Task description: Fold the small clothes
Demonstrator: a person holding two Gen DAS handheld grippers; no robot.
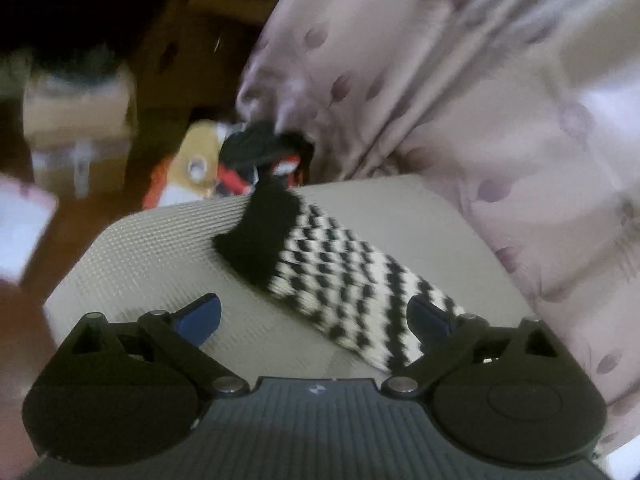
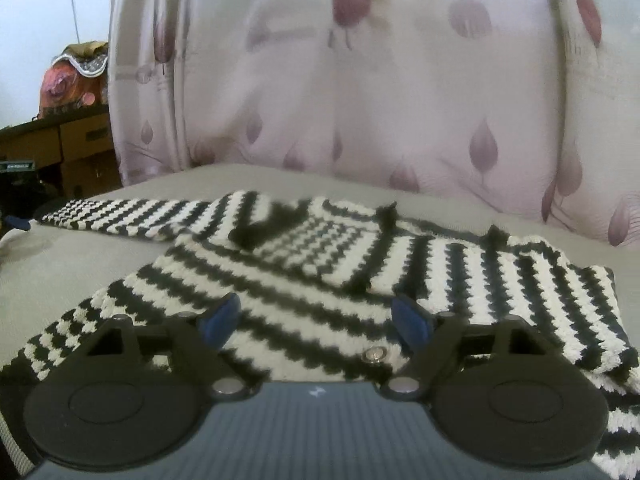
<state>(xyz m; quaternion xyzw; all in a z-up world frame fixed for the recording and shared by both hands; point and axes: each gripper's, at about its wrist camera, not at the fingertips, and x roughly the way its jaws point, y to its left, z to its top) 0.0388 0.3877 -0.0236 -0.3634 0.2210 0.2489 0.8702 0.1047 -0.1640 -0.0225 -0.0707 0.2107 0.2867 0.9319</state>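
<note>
The black-and-white striped knitted sweater [image 2: 360,264] lies spread flat on the grey textured cushion [image 1: 160,240], one sleeve [image 1: 320,264] stretched outward — ready, I'd guess, for folding. The left gripper [image 1: 314,316] hovers over that sleeve and the right gripper [image 2: 316,320] over the sweater's body, both with fingers apart, holding nothing.

Behind my surface [image 2: 100,264], a grey ribbed pad, hangs a pale pink curtain [image 2: 360,100] printed with mauve leaf shapes, lit softly from behind. To my left stand brown wooden drawers [image 2: 80,148] with a pink flowered bundle [image 2: 72,80] on top. Below, a brown floor [image 1: 140,152] holds a blurred heap of coloured toys [image 1: 224,168].
</note>
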